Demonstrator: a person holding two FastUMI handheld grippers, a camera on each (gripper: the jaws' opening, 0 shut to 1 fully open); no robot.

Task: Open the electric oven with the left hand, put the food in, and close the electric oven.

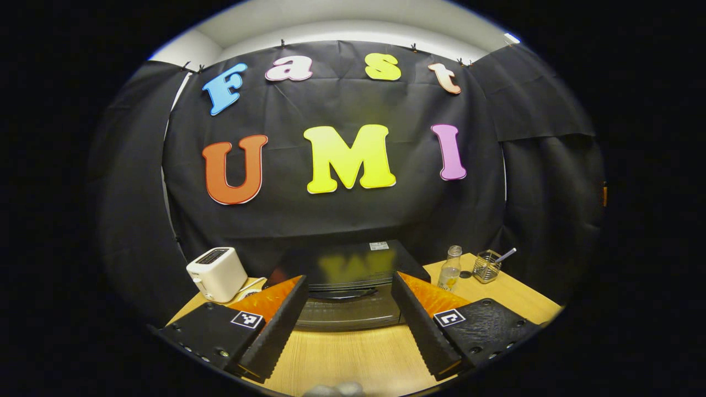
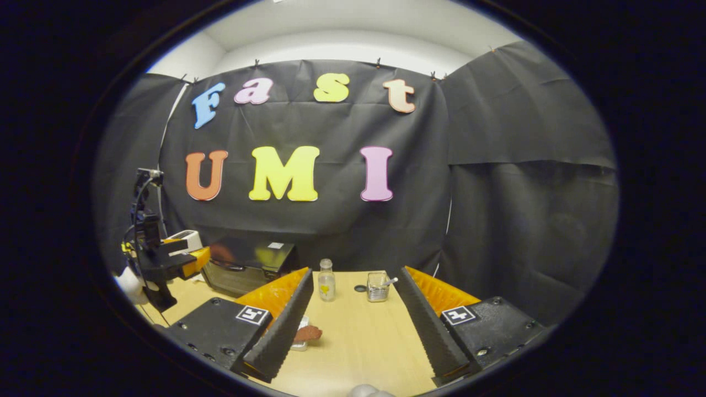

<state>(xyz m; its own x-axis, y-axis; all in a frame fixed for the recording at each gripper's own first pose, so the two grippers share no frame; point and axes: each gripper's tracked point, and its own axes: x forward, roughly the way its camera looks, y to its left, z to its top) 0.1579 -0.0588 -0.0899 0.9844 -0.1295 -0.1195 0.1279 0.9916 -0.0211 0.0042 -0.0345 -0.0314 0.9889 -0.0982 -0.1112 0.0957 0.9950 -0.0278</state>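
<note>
oven (image 1: 353,298): lower front corners hidden behind fingers | food (image 2: 306,333): partly behind finger, kind unclear | jar (image 2: 326,280): contents too small to tell

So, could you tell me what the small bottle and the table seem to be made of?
Bottle: apparently clear glass or plastic, as the wall shows through it, with a pale cap. Table: light wood or wood-look laminate, with fine grain lines and a matte finish.

White toaster (image 1: 216,273) at table's (image 1: 353,358) left; glass bottle (image 1: 450,268) beside wire basket (image 1: 487,266).
</note>
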